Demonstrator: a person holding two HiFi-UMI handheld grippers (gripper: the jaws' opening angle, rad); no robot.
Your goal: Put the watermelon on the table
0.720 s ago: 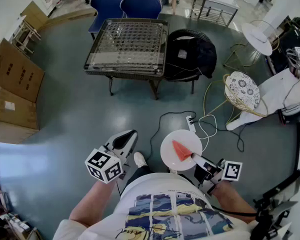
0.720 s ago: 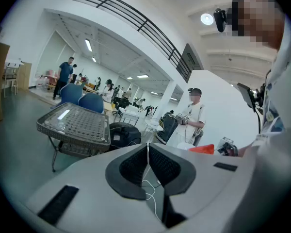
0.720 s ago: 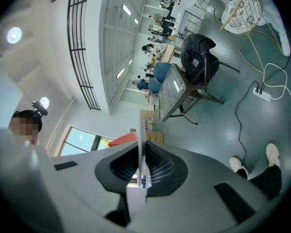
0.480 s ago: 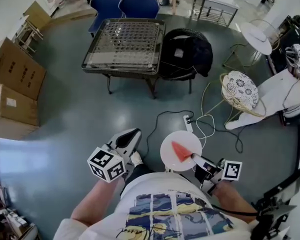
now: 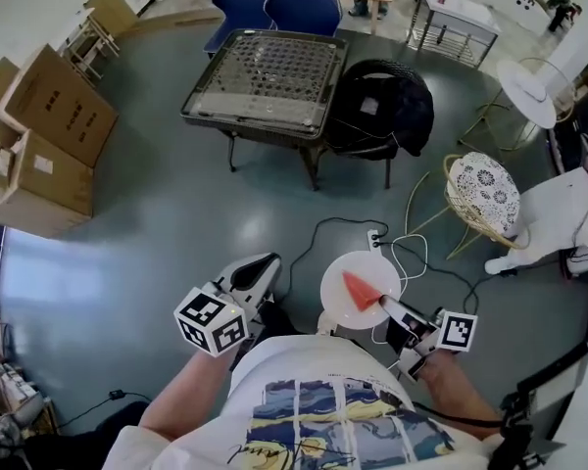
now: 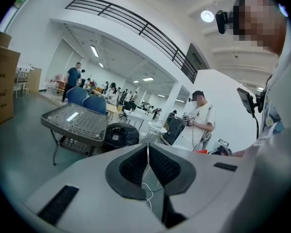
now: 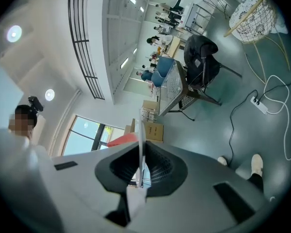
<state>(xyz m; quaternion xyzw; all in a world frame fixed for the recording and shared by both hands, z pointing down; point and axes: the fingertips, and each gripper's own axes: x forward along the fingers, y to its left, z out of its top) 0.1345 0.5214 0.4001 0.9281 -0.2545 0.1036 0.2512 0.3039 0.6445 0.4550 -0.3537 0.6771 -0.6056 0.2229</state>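
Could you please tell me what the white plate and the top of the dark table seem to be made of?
Plate: probably thin white plastic or melamine, smooth and nearly matte; it shows as a slim rigid edge between the jaws of the right gripper. Ceramic remains possible. Table: glossy clear glass top reflecting lights, over a dark woven-looking frame.

Watermelon (image 5: 359, 291): red wedge slice, lying flat on round white plate (image 5: 341, 311); plate rim pinched in right tool (image 5: 385, 307), above floor; glass-topped, dark-framed surface (image 5: 265, 71) well apart
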